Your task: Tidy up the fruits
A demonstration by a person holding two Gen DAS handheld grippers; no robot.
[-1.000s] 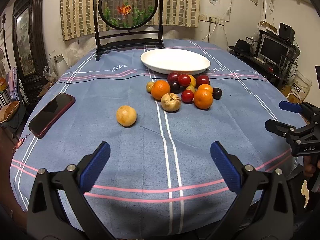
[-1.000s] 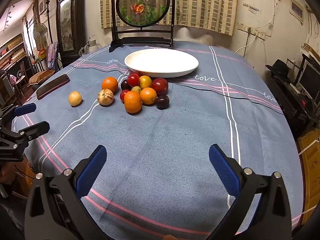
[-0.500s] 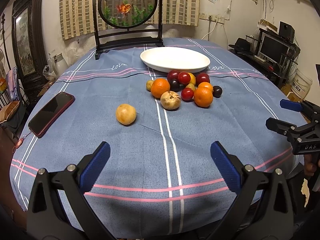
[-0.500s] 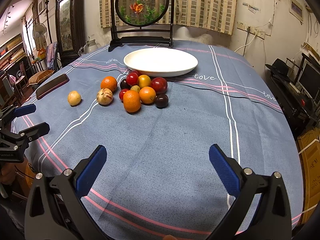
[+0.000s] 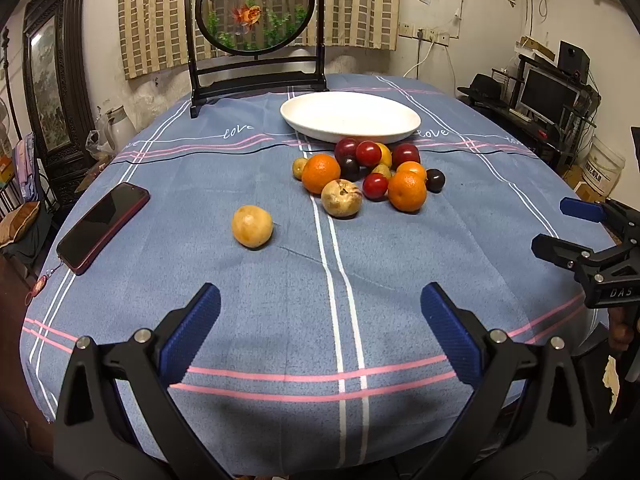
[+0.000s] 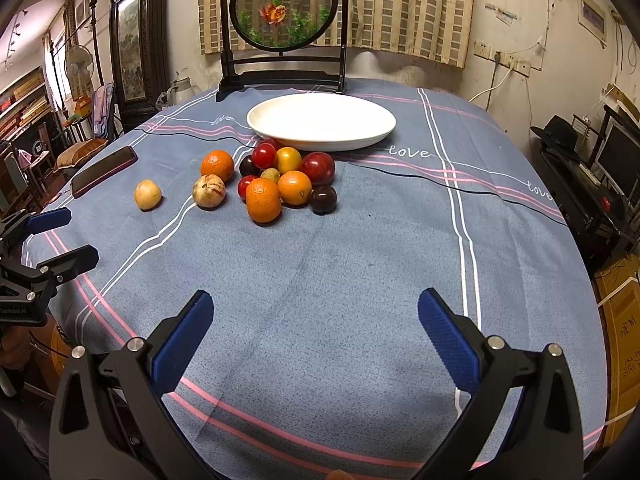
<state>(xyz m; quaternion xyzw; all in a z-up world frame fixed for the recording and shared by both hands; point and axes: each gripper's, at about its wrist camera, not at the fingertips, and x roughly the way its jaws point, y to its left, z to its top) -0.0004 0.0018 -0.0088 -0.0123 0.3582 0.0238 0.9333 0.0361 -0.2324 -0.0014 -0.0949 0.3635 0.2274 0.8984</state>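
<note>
A pile of fruit [image 5: 366, 176] lies on the blue tablecloth just in front of an empty white plate [image 5: 350, 117]: oranges, red and dark plums, small yellow fruits and a speckled pale fruit [image 5: 341, 198]. One yellow fruit [image 5: 252, 226] lies apart, left of the pile. The pile [image 6: 276, 178], the plate [image 6: 320, 120] and the lone fruit [image 6: 147, 195] also show in the right wrist view. My left gripper [image 5: 320, 322] is open and empty over the near table edge. My right gripper [image 6: 316, 326] is open and empty too. Each gripper shows at the edge of the other's view.
A dark red phone [image 5: 102, 226] lies at the table's left edge. A round goldfish screen on a black stand [image 5: 256, 40] stands behind the plate. A desk with a monitor [image 5: 548, 92] is off to the right.
Both grippers have crept slightly forward toward the fruit. Nothing on the table has moved.
</note>
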